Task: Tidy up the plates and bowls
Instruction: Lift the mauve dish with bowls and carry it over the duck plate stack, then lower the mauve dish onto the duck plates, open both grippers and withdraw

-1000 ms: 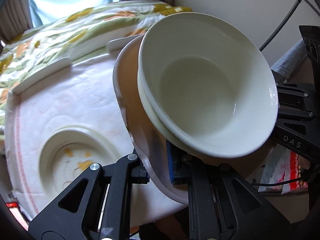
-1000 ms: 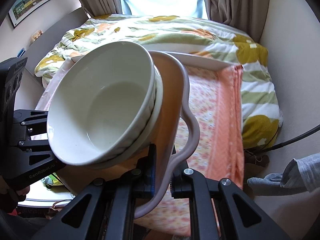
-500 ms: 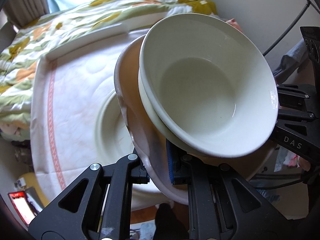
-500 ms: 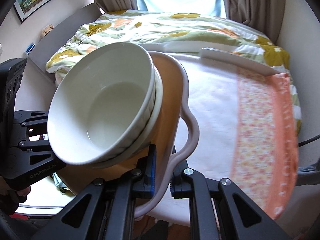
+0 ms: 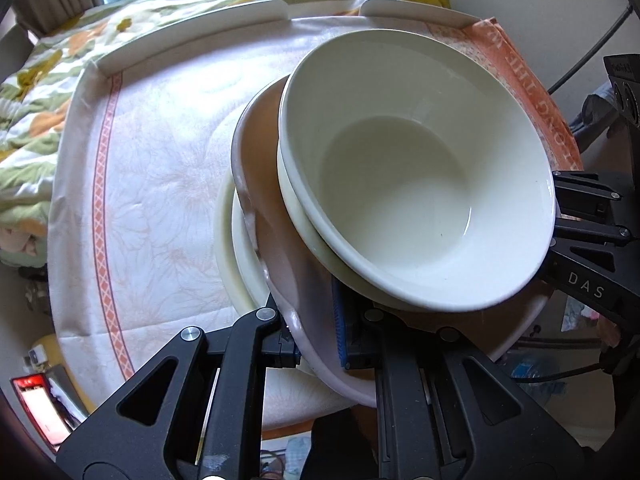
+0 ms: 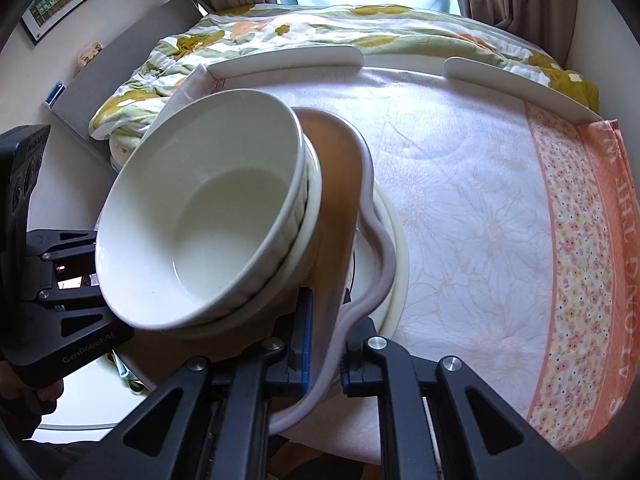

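Over near edge of cloth-covered table (image 5: 160, 184): pink scalloped plate (image 6: 340, 200), carried level to keep stacked white bowls (image 5: 416, 176) seated. Pinched at opposite rims by left gripper (image 5: 316, 332) and right gripper (image 6: 326, 344), jaws clamped tight. Directly above cream plate (image 5: 234, 268), likely stacking target.

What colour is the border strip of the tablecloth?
Orange-pink with small flowers and white lettering on the tablecloth; clearest in the right wrist view.
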`<state>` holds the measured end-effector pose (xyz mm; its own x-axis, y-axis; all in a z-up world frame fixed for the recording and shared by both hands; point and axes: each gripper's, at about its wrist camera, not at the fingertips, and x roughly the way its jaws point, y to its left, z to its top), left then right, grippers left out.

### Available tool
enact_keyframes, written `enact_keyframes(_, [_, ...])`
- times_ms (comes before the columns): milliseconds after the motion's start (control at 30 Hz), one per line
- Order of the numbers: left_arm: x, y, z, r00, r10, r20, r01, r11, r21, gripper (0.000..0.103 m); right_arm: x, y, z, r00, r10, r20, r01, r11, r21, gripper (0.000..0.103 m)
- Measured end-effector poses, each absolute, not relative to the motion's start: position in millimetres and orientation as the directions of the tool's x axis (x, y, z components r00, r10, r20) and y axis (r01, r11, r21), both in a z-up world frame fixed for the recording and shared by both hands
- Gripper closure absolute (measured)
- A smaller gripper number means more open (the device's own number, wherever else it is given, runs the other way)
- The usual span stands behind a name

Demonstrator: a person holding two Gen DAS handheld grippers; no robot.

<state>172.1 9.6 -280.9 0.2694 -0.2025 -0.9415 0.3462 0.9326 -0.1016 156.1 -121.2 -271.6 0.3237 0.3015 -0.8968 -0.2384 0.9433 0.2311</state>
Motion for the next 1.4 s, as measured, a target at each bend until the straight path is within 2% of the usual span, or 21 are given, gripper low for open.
enact_keyframes(300, [171,9,-283,0.286,-0.202,-0.937,0.337,0.936,-0.099,0.093,154,-119,-274,0.324,0.266,-0.908,-0.235,0.952,0.195,0.093])
enact_keyframes(567, [172,4,-275,0.301,-0.136,-0.944,0.353,0.935,-0.022,0.091,154,-118,-274,0.305,0.242,-0.921,-0.231,0.957,0.175,0.093])
enact_keyframes(767, [172,6,-262,0.279,-0.122,-0.953,0.376,0.927,-0.009,0.089,152,-121,-262,0.297,0.226,-0.928,-0.216,0.962,0.165,0.091])
enact_keyframes(1133, [135,18,-217,0.331,-0.154,-0.931,0.41,0.912,-0.005,0.087,119,-137,-214,0.374,0.19,-0.908,-0.16,0.977,0.139,0.091])
enact_keyframes(1333, [100,23,-168,0.449,-0.239,-0.861,0.361,0.93,-0.07,0.087,89,-143,-169,0.478,0.226,-0.849,-0.184,0.971,0.155,0.091])
enact_keyframes(1367, [94,24,-155,0.479,-0.259,-0.839,0.352,0.932,-0.087,0.086,85,-143,-161,0.498,0.226,-0.837,-0.188,0.971,0.15,0.09])
enact_keyframes(1400, [89,23,-141,0.51,-0.273,-0.816,0.343,0.934,-0.098,0.076,79,-145,-149,0.527,0.221,-0.82,-0.188,0.972,0.142,0.09])
